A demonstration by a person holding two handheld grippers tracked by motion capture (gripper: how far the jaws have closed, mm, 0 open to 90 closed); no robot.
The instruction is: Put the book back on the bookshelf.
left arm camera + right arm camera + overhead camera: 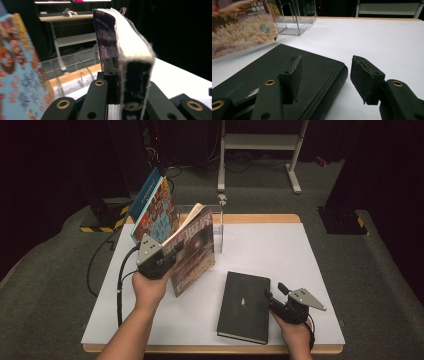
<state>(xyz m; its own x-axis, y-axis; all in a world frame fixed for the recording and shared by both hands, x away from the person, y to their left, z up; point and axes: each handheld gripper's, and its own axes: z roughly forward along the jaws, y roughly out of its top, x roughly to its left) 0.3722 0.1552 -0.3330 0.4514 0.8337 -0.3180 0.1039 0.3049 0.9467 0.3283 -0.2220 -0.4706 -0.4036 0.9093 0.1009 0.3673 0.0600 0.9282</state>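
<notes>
Gripping a dark-covered paperback (192,252) by its lower edge, the left gripper (167,260) holds it tilted above the white table (300,260), just in front of a clear wire-and-acrylic book stand (218,227) at the table's far edge. In the left gripper view the jaws are pressed tight on the book's thick block of pages, with the purple-black cover (107,37) on one side and the cream page edges (132,40) facing up. A colourful picture book (155,210) with a blue spine leans in the stand just to the left of the held paperback. The right gripper (275,295) rests low at the near right of the table, beside a black hardcover book (245,305) that lies flat. Its jaws stand apart with nothing between them; in the right gripper view one jaw hangs over the black cover's corner (322,72) and the other over bare table.
</notes>
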